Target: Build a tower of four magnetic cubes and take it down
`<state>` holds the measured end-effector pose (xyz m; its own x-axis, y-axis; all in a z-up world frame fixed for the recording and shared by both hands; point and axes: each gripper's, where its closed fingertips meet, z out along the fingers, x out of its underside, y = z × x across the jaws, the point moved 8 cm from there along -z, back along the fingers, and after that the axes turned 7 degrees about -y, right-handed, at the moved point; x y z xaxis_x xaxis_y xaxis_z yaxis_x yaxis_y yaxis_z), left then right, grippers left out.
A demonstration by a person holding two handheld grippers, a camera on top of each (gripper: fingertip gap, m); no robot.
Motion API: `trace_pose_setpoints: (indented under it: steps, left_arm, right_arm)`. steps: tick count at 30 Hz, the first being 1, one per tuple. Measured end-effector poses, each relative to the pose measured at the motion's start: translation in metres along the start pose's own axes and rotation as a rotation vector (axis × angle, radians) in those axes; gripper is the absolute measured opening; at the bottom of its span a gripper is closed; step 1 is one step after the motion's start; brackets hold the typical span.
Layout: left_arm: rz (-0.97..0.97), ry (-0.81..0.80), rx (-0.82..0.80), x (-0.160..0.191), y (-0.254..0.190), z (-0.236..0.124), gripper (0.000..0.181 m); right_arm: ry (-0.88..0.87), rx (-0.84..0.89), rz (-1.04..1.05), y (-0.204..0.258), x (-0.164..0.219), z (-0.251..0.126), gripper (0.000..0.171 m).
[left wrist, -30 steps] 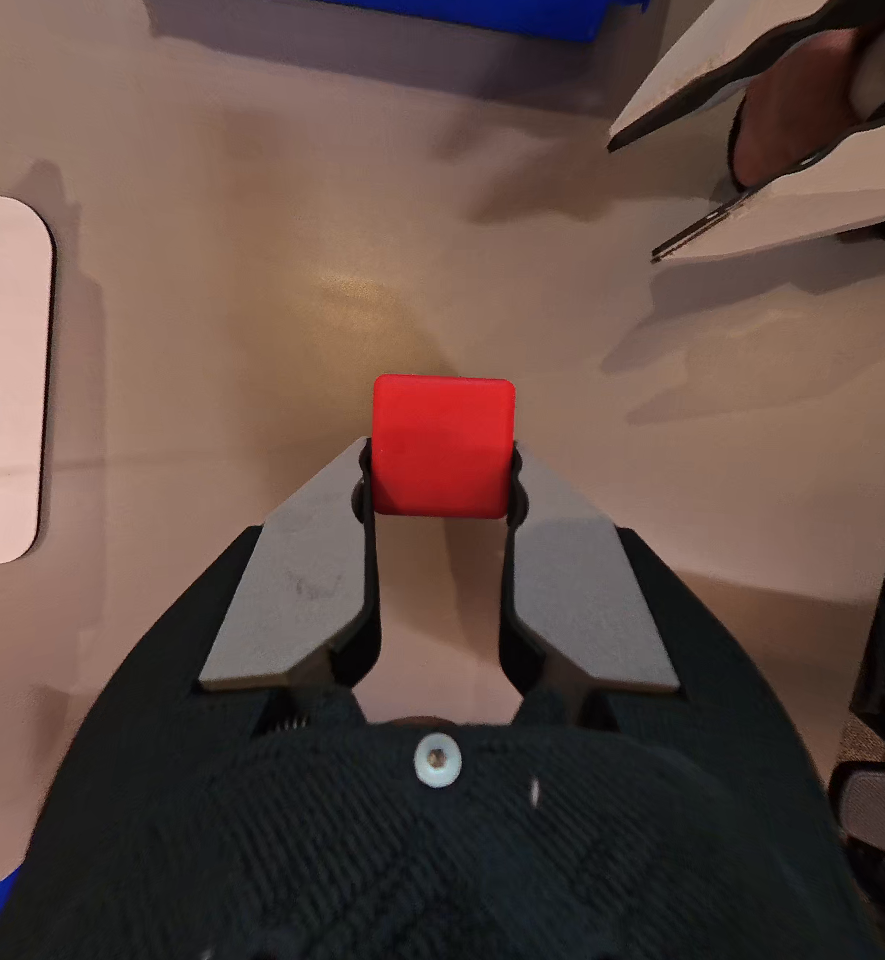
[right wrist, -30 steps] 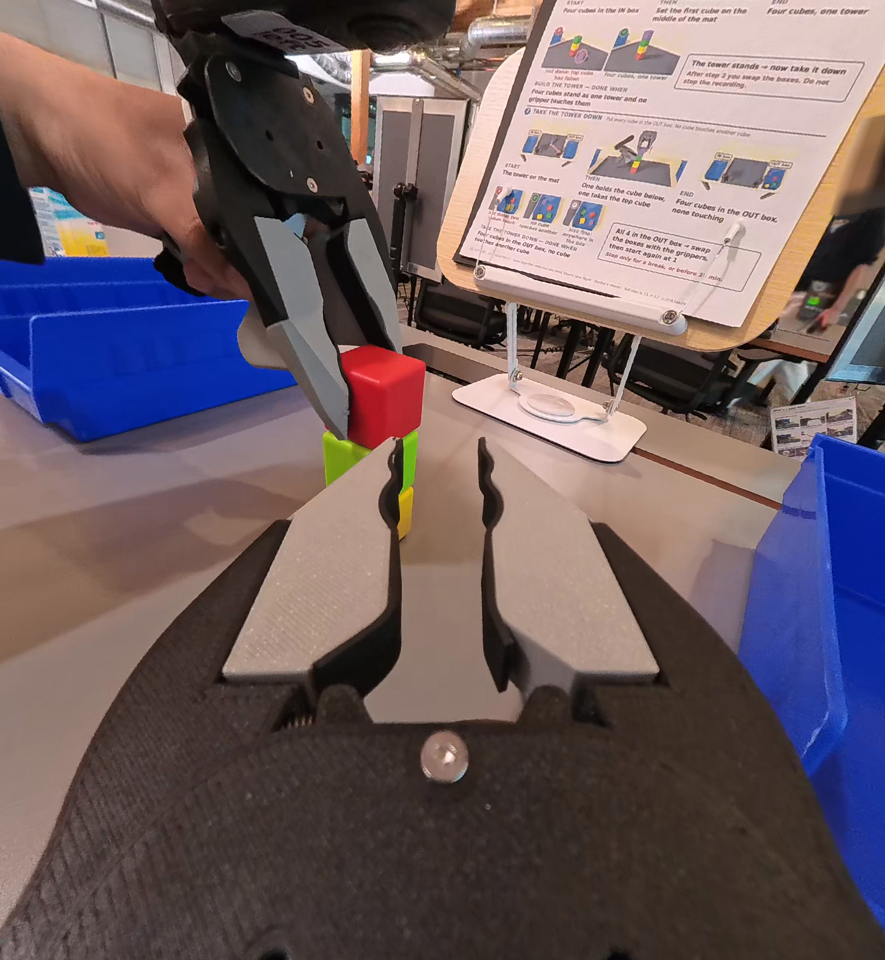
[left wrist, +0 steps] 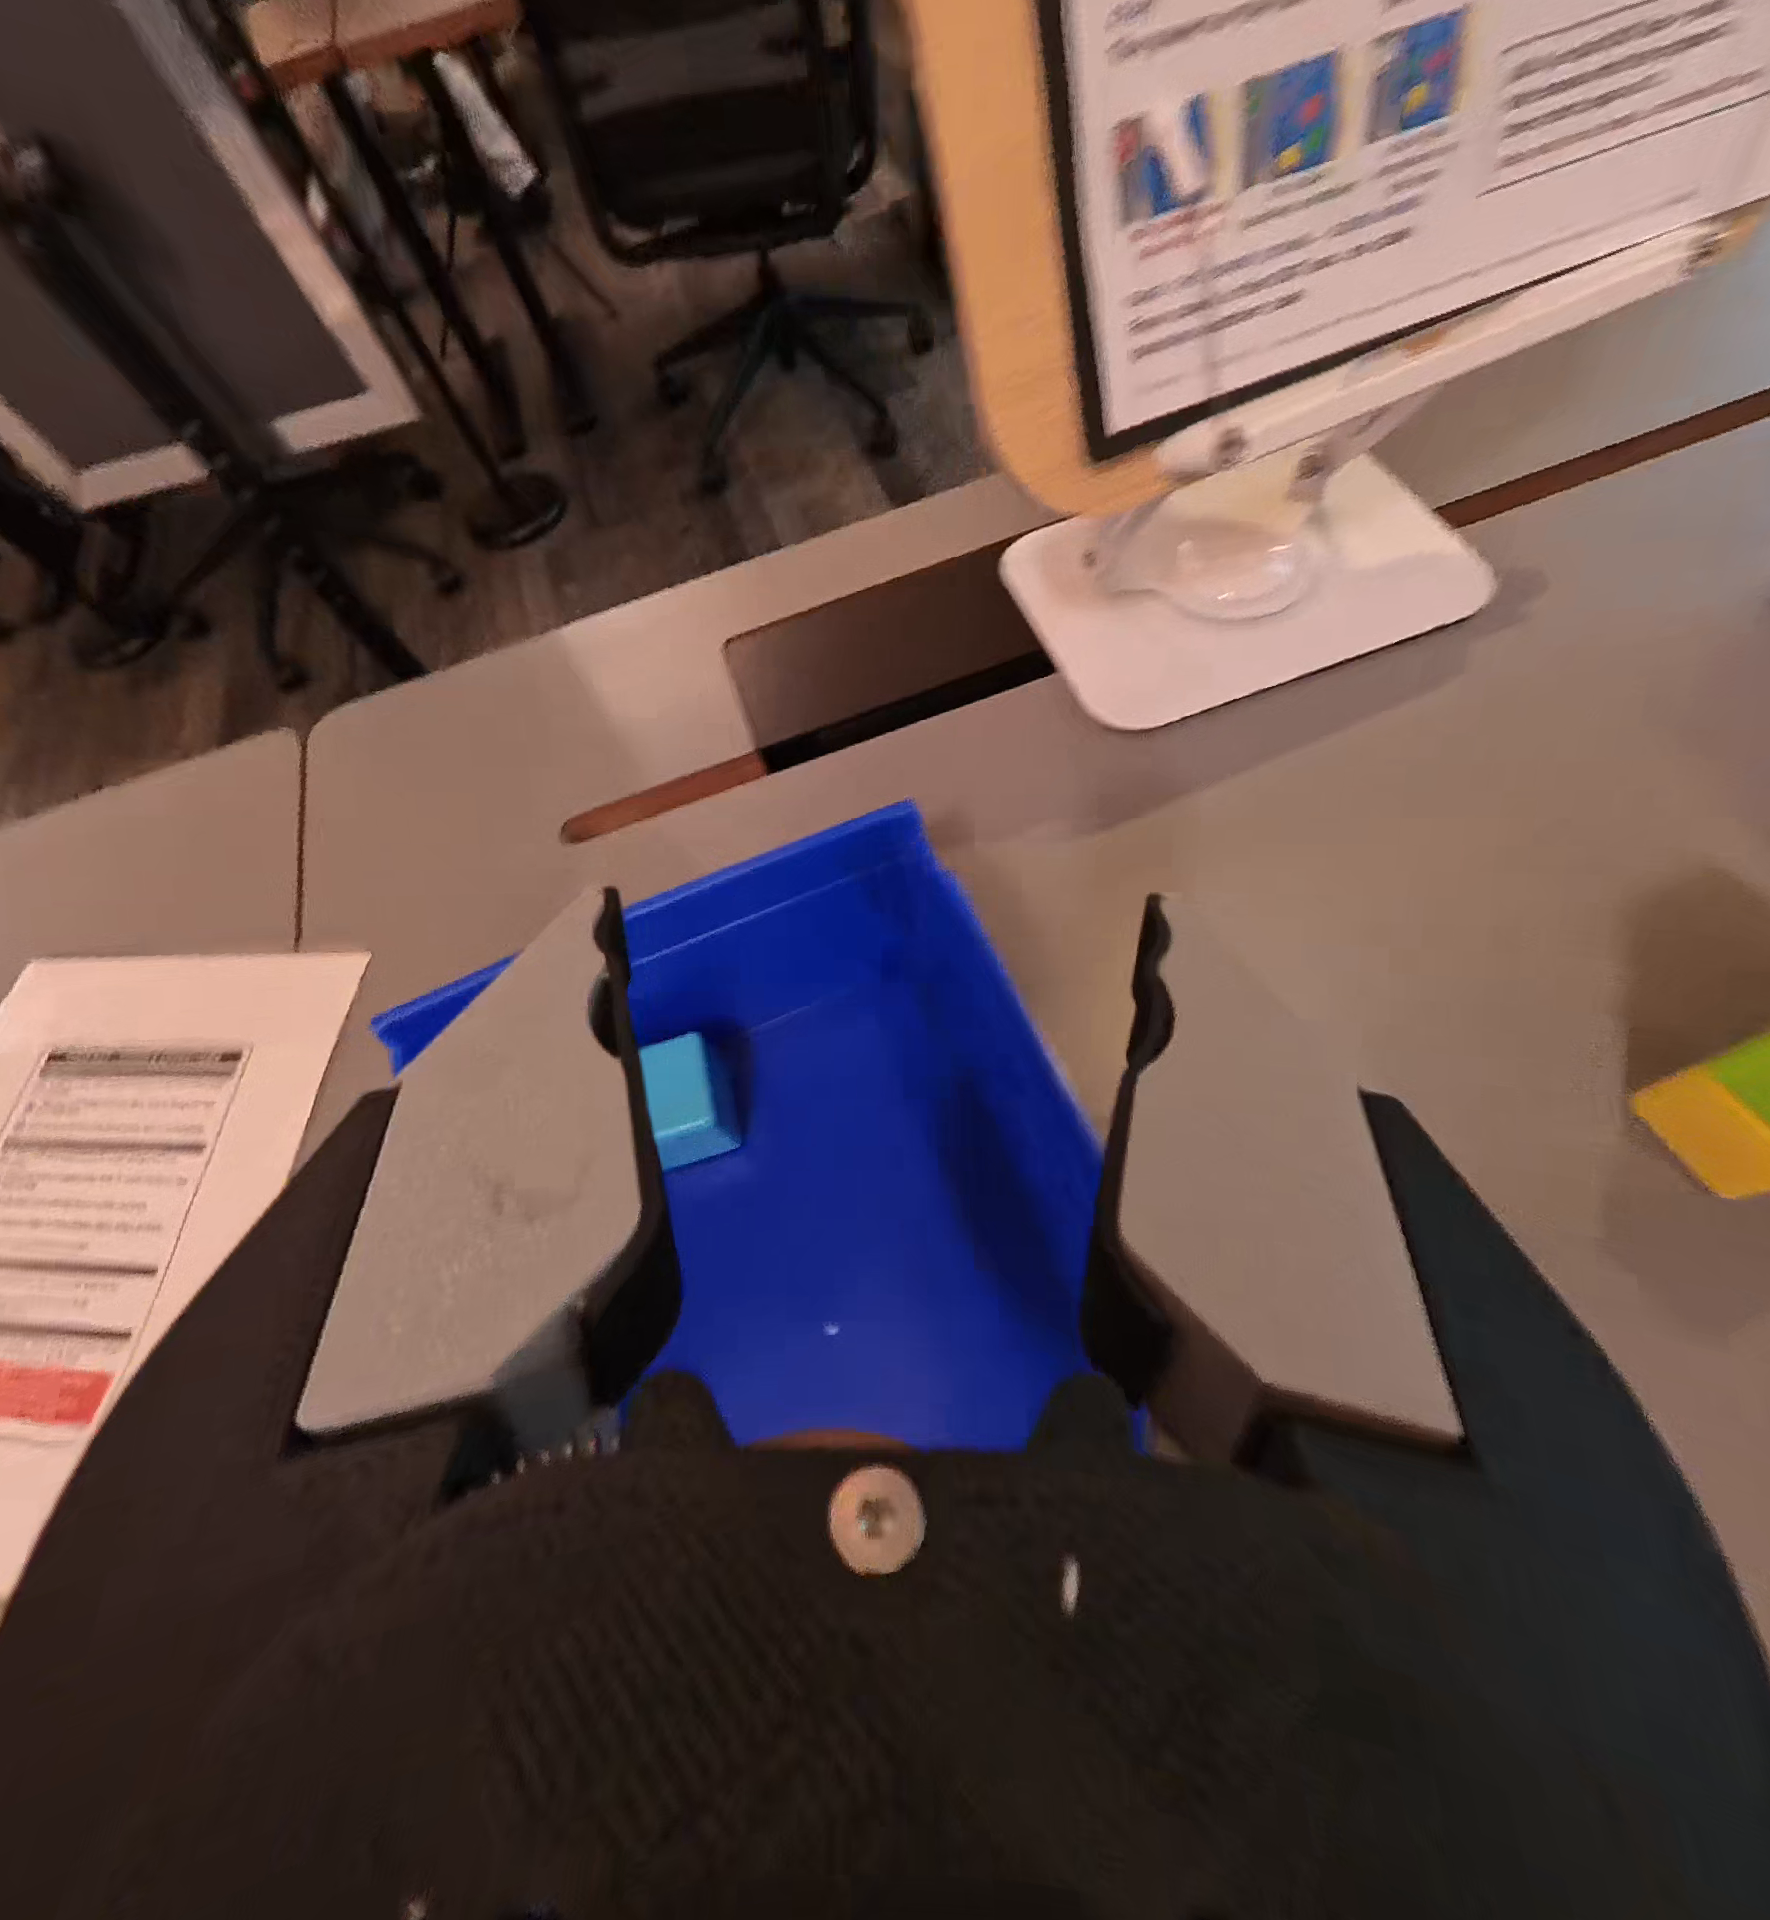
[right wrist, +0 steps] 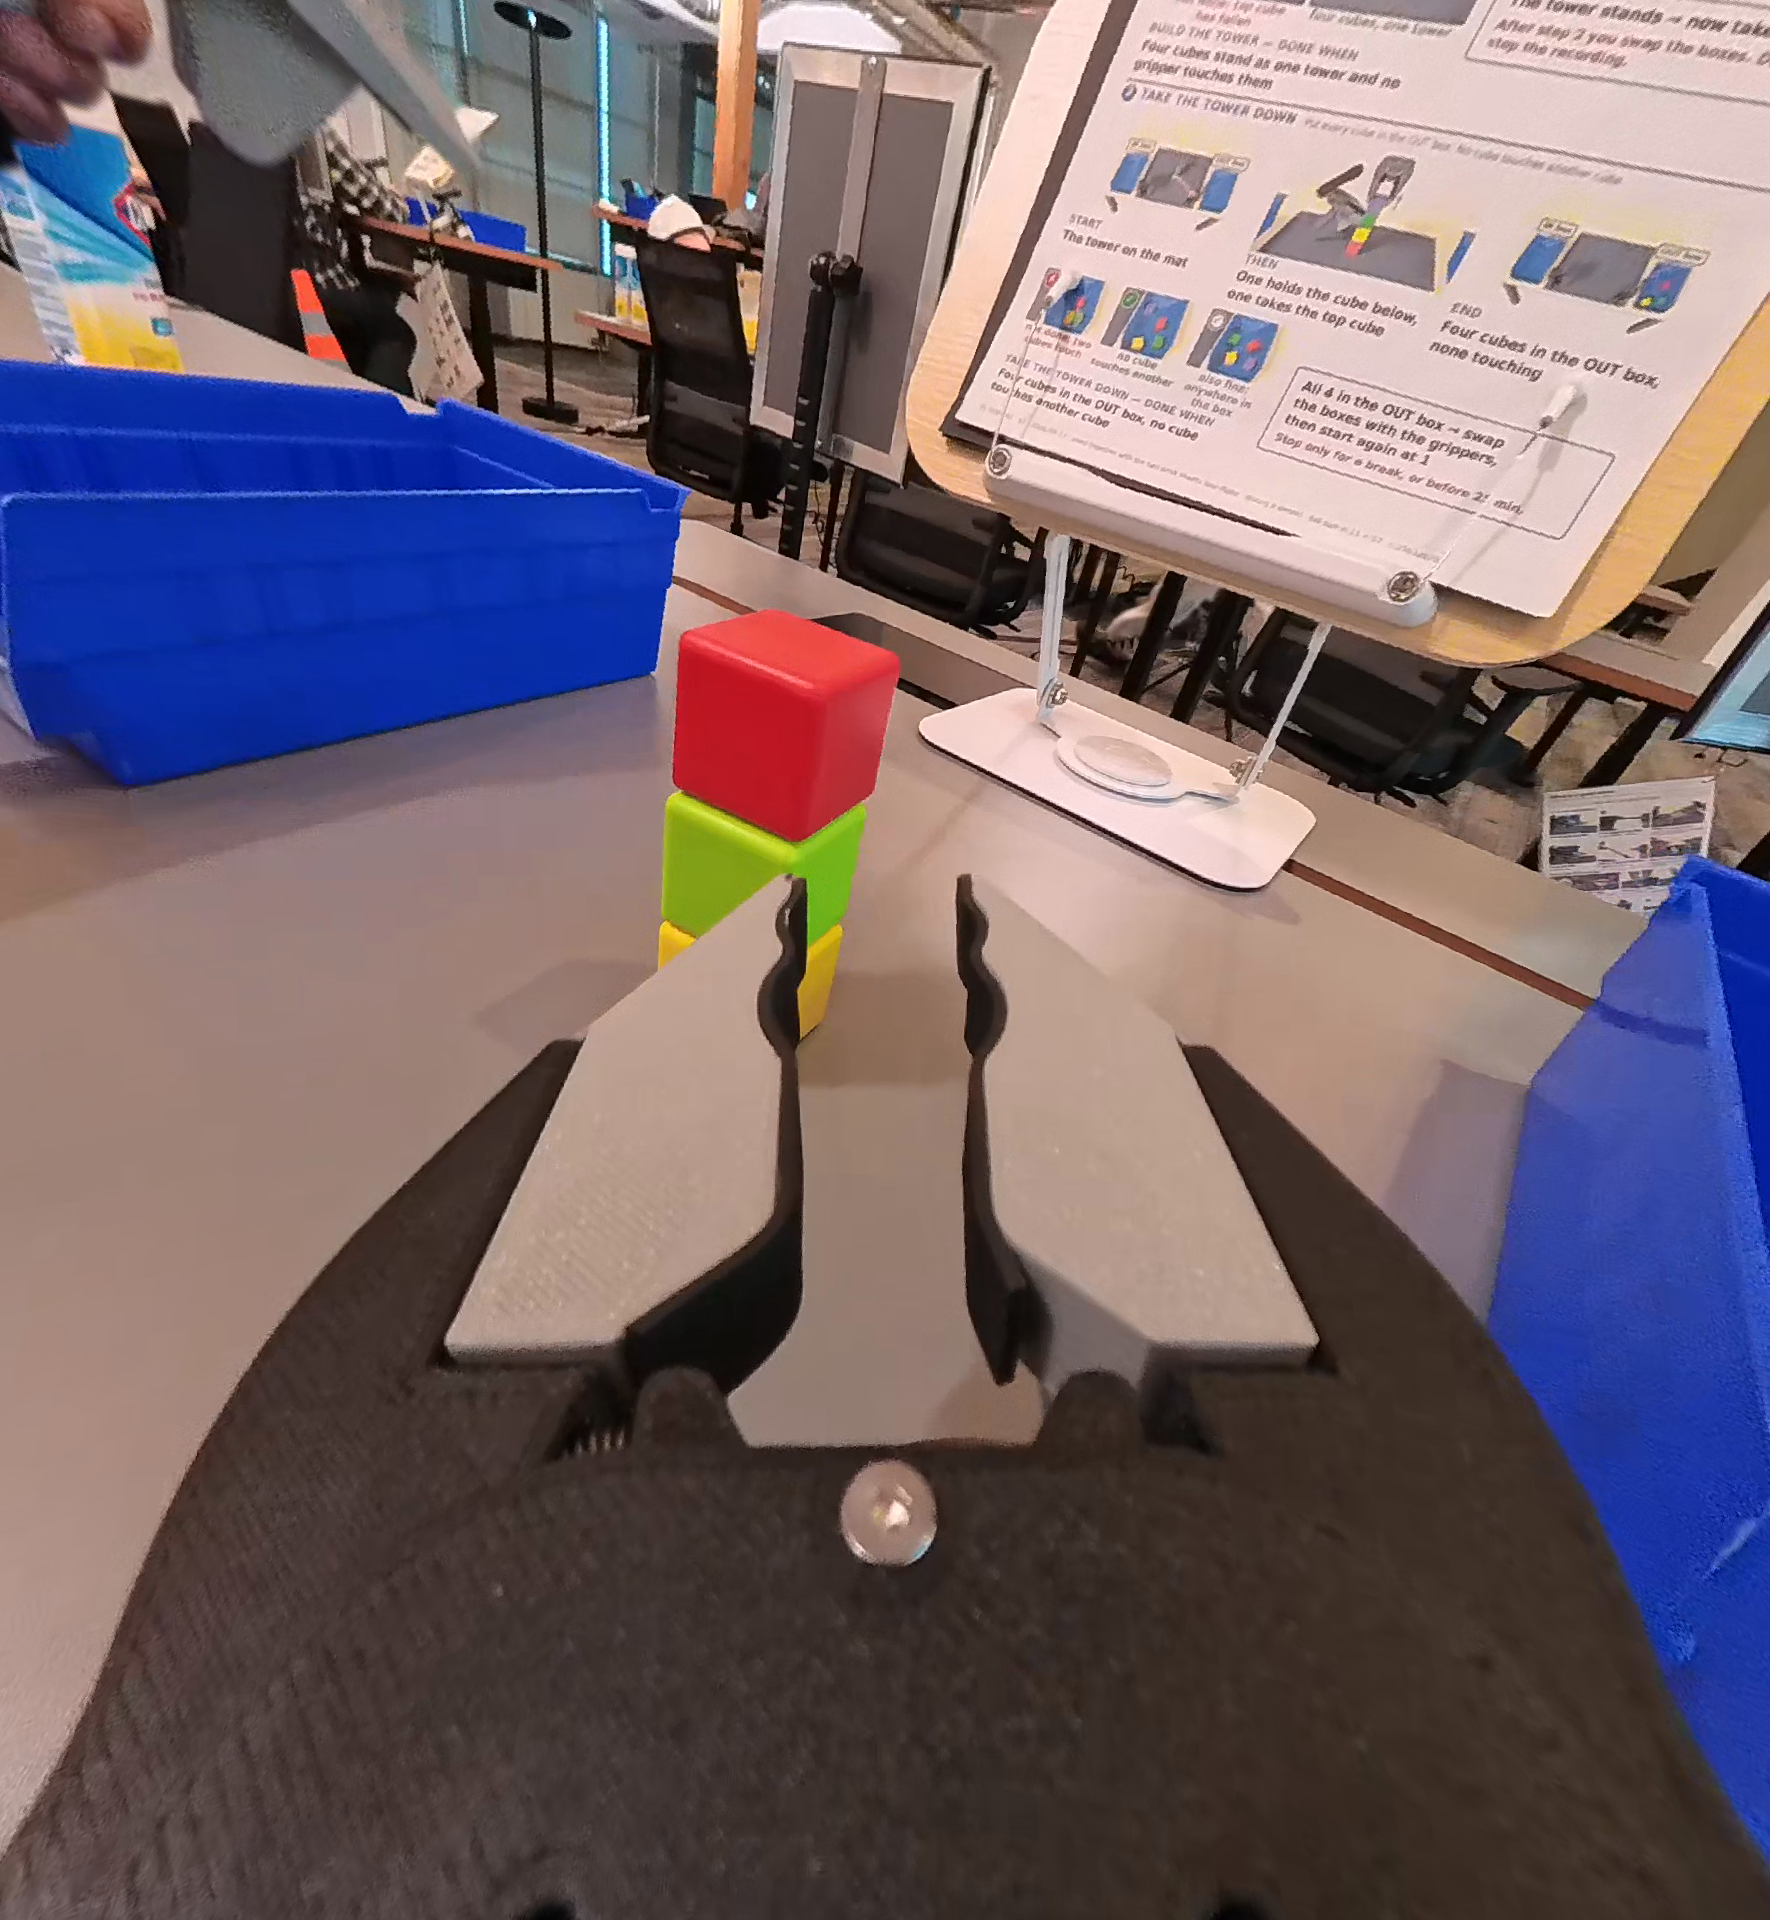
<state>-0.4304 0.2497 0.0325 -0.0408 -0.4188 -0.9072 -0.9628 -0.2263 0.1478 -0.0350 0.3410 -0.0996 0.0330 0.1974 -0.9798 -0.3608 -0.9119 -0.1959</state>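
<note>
A tower of three cubes stands on the grey table: red cube point(right wrist: 782, 717) on green cube point(right wrist: 735, 862) on yellow cube point(right wrist: 819, 982). It also shows at the right edge of the left wrist view point(left wrist: 1754, 1112). My right gripper point(right wrist: 876, 894) is open and empty, low, just in front and right of the tower; its left finger hides part of the yellow cube. My left gripper point(left wrist: 881, 914) is open and empty above a blue bin point(left wrist: 912, 1195) that holds a light blue cube point(left wrist: 689, 1101). The cube sits by the left finger's inner edge.
A second blue bin point(right wrist: 1691, 1247) stands at the right. The left bin point(right wrist: 341, 623) is left of the tower. A board with an instruction sheet on a white stand point(right wrist: 1120, 790) stands behind the tower. A printed paper point(left wrist: 112, 1195) lies left of the bin.
My left gripper has let go of the red cube on the green one, opened wide and swung away left to over the blue bin. The right gripper has hardly moved.
</note>
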Motion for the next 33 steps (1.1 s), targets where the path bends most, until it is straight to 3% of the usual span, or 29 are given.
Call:
trace_pose_setpoints:
  steps: [8,17,20,22,28,33]
  left_arm:
    - [-0.150,0.174,-0.123,0.063,0.047,0.052,0.093]
    - [-0.158,0.347,-0.186,0.129,0.074,0.104,0.090]
    - [-0.175,0.378,-0.172,0.146,0.076,0.115,0.082]
    - [-0.184,0.396,-0.173,0.156,0.077,0.119,0.050]
    - [-0.145,0.387,-0.157,0.152,0.073,0.107,0.048]
    - [-0.131,0.315,-0.079,0.120,0.061,0.075,0.048]
  right_arm:
    - [0.015,-0.010,-0.011,0.002,0.002,0.002,0.026]
    - [0.030,-0.020,-0.025,0.005,0.003,0.004,0.026]
    - [0.033,-0.018,-0.018,0.003,0.004,0.004,0.026]
    - [0.035,-0.014,-0.019,0.003,0.004,0.004,0.026]
    - [0.042,-0.013,-0.011,0.002,0.005,0.005,0.026]
    - [0.030,-0.005,-0.011,0.001,0.004,0.003,0.025]
